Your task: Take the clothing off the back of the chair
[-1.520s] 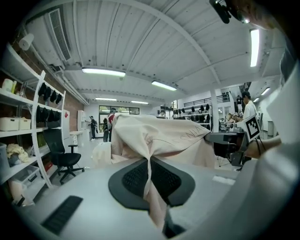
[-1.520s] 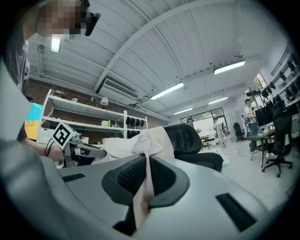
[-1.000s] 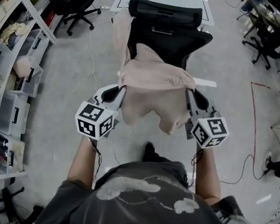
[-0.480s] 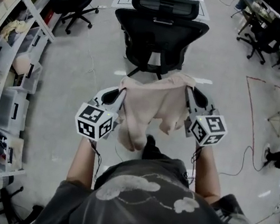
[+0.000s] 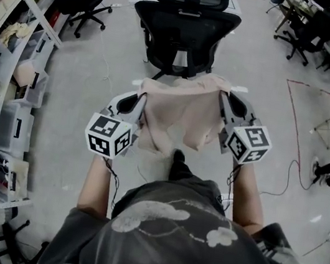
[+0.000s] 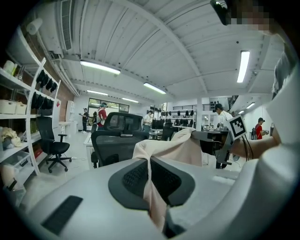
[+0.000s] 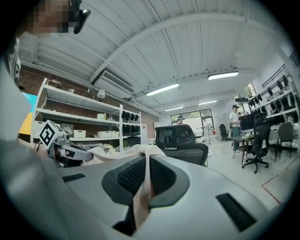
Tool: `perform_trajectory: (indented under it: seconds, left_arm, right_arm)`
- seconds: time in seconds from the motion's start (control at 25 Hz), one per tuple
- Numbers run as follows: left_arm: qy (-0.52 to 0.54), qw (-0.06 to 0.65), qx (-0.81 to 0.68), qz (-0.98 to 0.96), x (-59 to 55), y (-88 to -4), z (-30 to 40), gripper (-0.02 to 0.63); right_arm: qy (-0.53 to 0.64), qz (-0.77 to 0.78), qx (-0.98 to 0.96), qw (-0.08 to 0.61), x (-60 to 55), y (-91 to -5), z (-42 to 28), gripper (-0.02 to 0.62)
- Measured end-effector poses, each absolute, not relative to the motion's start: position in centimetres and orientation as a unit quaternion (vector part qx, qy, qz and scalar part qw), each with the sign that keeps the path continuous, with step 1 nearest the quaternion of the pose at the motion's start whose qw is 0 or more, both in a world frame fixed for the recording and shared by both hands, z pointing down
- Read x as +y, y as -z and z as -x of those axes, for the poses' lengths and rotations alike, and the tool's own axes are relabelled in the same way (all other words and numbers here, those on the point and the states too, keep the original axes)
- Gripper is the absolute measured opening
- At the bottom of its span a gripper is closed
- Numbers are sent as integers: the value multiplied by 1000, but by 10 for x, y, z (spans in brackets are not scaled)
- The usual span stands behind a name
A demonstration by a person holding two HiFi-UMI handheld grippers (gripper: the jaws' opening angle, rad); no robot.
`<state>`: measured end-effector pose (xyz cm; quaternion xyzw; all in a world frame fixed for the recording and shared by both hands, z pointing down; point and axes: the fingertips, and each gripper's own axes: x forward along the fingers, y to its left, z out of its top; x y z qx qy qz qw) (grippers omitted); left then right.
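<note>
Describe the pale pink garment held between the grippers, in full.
The pale pink cloth garment hangs spread between the left gripper and right gripper, each shut on an upper corner. Its top edge is pulled taut; the rest droops in loose folds. It hangs clear of the black mesh chair, touching only the jaws.

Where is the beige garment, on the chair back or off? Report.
Off. The beige fabric garment hangs between the left hand-held gripper and right hand-held gripper, apart from the black mesh office chair.
</note>
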<state>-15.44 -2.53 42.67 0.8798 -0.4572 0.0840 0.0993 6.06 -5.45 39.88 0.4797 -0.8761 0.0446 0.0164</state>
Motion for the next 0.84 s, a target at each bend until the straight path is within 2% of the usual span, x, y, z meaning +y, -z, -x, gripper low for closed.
perform_trajectory:
  seconds: [0.84]
  left_arm:
    - [-94, 105, -455, -879, 18, -439, 163, 3]
  right_arm:
    - [-53, -475, -878, 17, -14, -407, -51, 2]
